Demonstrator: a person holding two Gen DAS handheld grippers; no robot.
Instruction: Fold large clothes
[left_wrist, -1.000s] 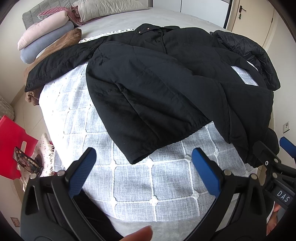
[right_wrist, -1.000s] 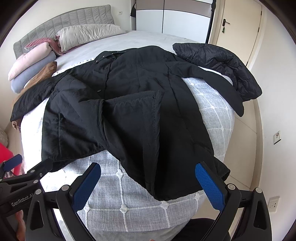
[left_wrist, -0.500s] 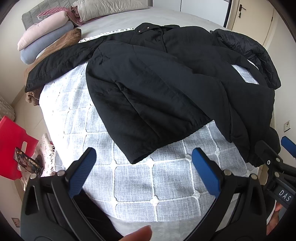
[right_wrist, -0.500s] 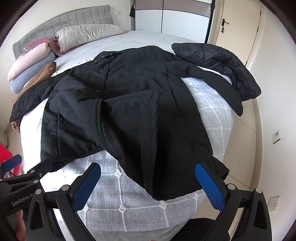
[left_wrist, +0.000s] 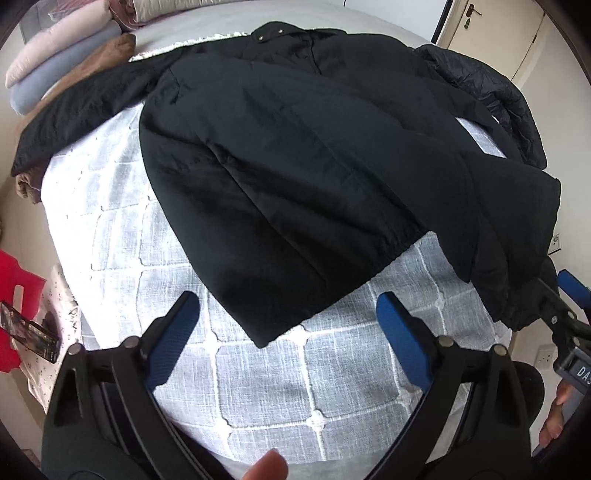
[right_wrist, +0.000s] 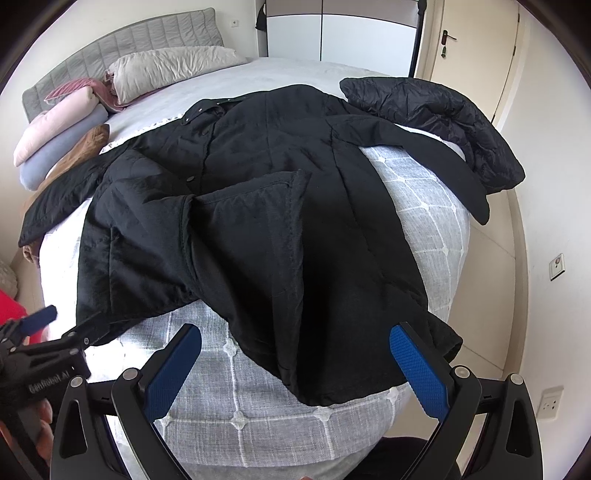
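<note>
A large black coat (left_wrist: 303, 177) lies spread on the bed, collar at the far side, hem toward me; it also shows in the right wrist view (right_wrist: 280, 229). Its front panels lie open and one sleeve (left_wrist: 85, 110) stretches to the left. My left gripper (left_wrist: 288, 332) is open and empty, hovering just above the coat's near hem corner. My right gripper (right_wrist: 295, 365) is open and empty, just above the hem at the bed's near edge. Each gripper shows at the edge of the other's view.
A white-grey checked blanket (left_wrist: 266, 373) covers the bed. A second black padded jacket (right_wrist: 443, 114) lies at the far right edge. Rolled blankets and pillows (right_wrist: 62, 122) are stacked at the headboard. A red stool (left_wrist: 14, 280) stands on the floor at left. A door (right_wrist: 469, 51) is at the far right.
Both grippers have moved slightly forward toward the coat's hem; the coat lies as before. Both stay open.
</note>
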